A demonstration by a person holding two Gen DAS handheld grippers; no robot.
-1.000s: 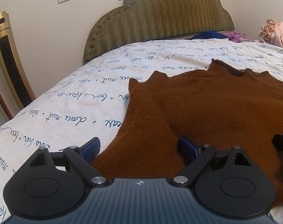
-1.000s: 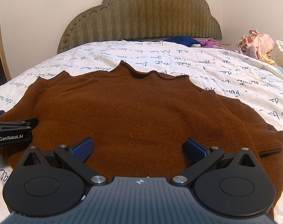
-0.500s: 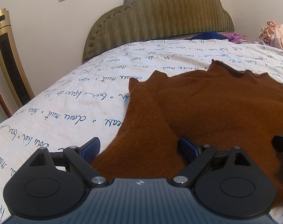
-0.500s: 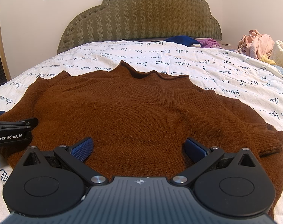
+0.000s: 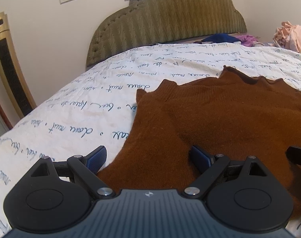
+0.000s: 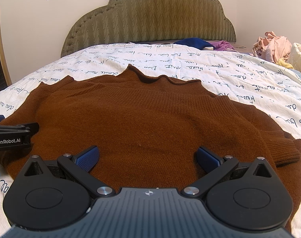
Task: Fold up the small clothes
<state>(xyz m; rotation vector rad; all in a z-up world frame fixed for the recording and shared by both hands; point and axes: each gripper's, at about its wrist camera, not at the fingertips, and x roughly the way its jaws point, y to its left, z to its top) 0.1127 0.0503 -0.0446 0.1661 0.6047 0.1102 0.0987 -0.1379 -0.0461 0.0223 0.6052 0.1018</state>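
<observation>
Right wrist view: brown sweater (image 6: pixel 150 119) spread flat on script-printed bedspread (image 6: pixel 249 75), collar toward far headboard (image 6: pixel 150 15). Right gripper (image 6: pixel 148 155) released, jaws wide apart over near hem. Left gripper (image 5: pixel 148 157) likewise released, poised over sweater's left edge. Pink clothes pile (image 6: pixel 273 45) far right; blue garment (image 6: pixel 192 42) beside headboard.

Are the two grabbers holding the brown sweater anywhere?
No. Both the left gripper and right gripper have jaws wide open above the sweater.
</observation>
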